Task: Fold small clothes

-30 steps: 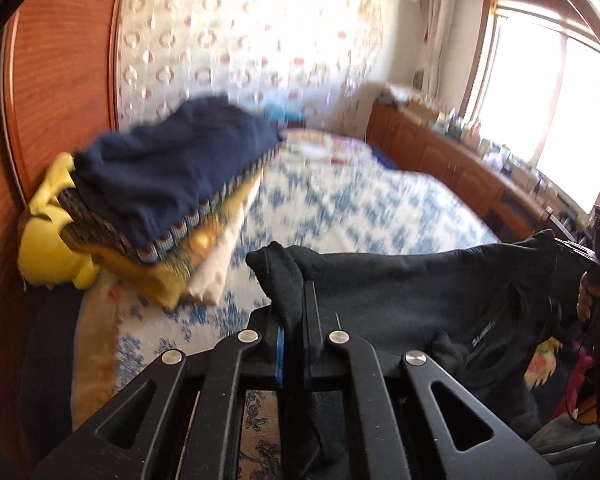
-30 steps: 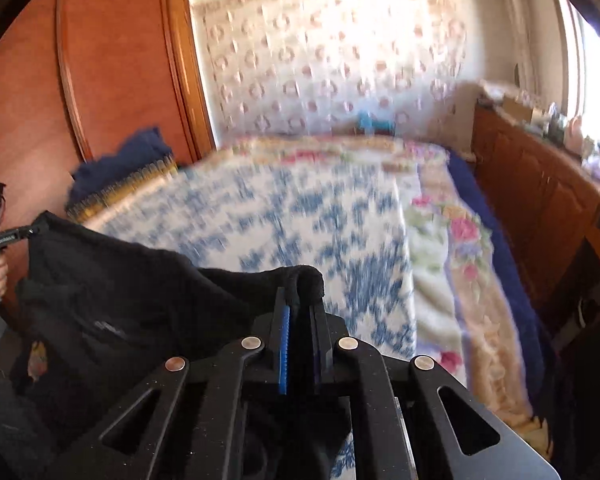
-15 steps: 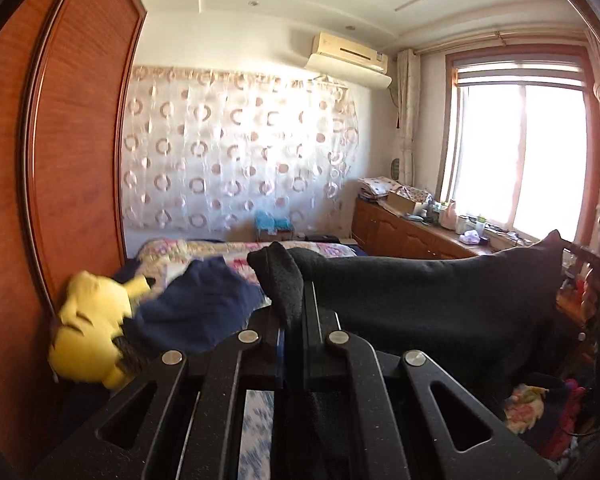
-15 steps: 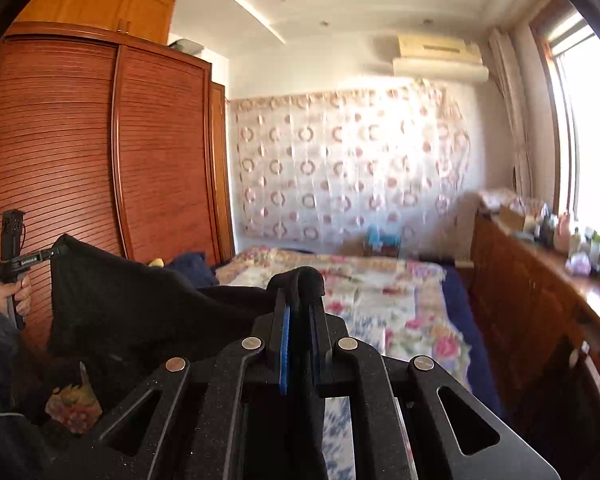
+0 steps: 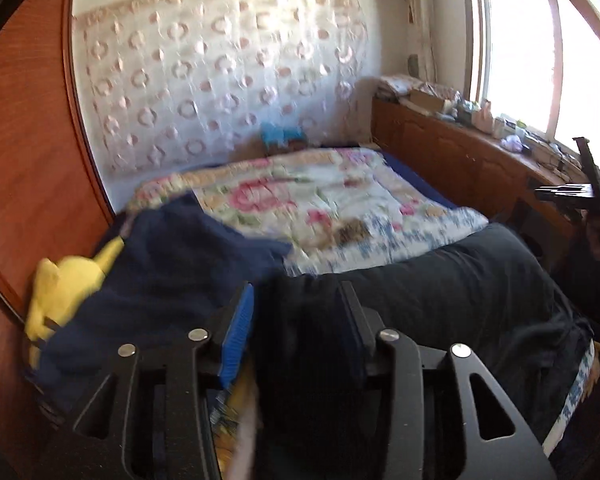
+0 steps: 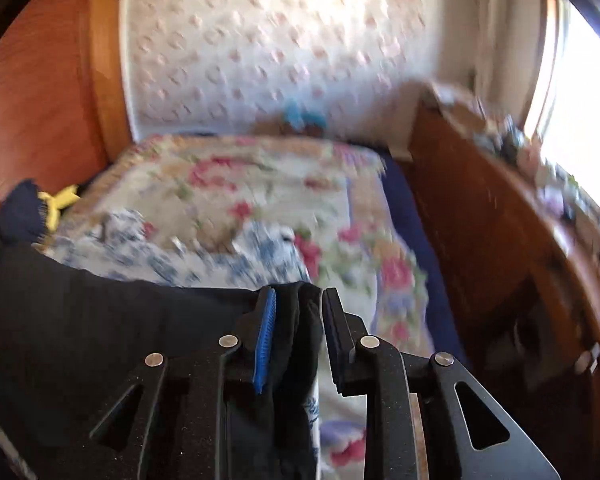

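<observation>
A black garment [image 5: 440,292] lies spread across the near end of the bed, blurred by motion. My left gripper [image 5: 296,312] is over its left corner. Its jaws are opening, and the cloth sits loosely between the blue pad [image 5: 236,328] and the other finger. In the right wrist view the same black garment [image 6: 100,320] stretches away to the left. My right gripper [image 6: 298,312] is at its right corner. Those jaws are opening too: a fold of cloth rests against the blue pad [image 6: 266,336], with a gap to the other finger.
A floral quilt [image 5: 320,200] covers the bed beyond the garment. A pile of folded clothes topped by a navy piece [image 5: 172,272] and a yellow plush toy [image 5: 64,284] sit at the left by the wooden wardrobe [image 5: 28,160]. A cluttered wooden cabinet [image 6: 500,220] runs under the window.
Both grippers, held high and shut on the garment's corners, have swung down toward the bed. The garment now lies on the quilt and both pairs of jaws have parted.
</observation>
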A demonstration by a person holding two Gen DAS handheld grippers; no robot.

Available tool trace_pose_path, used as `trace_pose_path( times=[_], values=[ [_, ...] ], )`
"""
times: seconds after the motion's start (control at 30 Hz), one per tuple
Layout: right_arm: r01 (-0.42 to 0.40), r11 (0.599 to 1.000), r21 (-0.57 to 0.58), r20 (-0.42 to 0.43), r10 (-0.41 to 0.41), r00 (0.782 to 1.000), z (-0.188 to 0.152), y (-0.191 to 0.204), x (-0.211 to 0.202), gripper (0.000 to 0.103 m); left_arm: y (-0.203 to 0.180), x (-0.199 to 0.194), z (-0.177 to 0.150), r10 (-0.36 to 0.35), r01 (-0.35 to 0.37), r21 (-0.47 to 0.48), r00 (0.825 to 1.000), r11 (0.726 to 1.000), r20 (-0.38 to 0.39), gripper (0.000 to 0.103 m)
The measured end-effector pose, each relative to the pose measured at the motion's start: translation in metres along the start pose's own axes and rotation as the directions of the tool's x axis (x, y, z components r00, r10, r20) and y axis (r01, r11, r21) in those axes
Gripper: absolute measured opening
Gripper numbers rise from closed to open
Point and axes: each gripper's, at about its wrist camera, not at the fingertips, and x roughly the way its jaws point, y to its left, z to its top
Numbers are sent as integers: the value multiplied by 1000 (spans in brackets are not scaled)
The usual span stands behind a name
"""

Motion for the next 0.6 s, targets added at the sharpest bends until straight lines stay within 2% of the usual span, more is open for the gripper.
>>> trace_pose_path(
  times=[0.03, 0.13, 0.23, 0.27, 0.37, 0.5, 0.6],
  values=[
    [-4, 1000, 25, -27, 5, 1000, -14, 0, 16, 25, -5, 4, -9, -9, 9, 5, 1000, 1000, -21, 61],
    [-36, 999, 22, -58, 38, 998, -46, 8, 35, 25, -24, 4, -35, -32, 34, 30, 998, 999, -51, 78],
    [-68, 998, 0, -61, 68, 996, -59, 9, 38, 30, -34, 2, -50, -69, 72, 36, 994, 997, -80, 79],
    [-89, 996, -2, -62, 89, 994, -65, 11, 34, 35, -36, 2, -54, -76, 79, 33, 994, 996, -83, 79],
    [-136, 991, -11, -53, 135, 989, -69, 6, 22, 41, -44, 2, -61, -84, 86, 13, 991, 996, -108, 79],
    [-183, 983, -10, -47, 183, 982, -81, -4, 14, 42, -54, 4, -74, -96, 96, -3, 987, 995, -127, 79],
    [-193, 981, -18, -47, 192, 980, -89, -10, 25, 42, -60, 6, -87, -113, 111, -21, 980, 994, -162, 79]
  ],
)
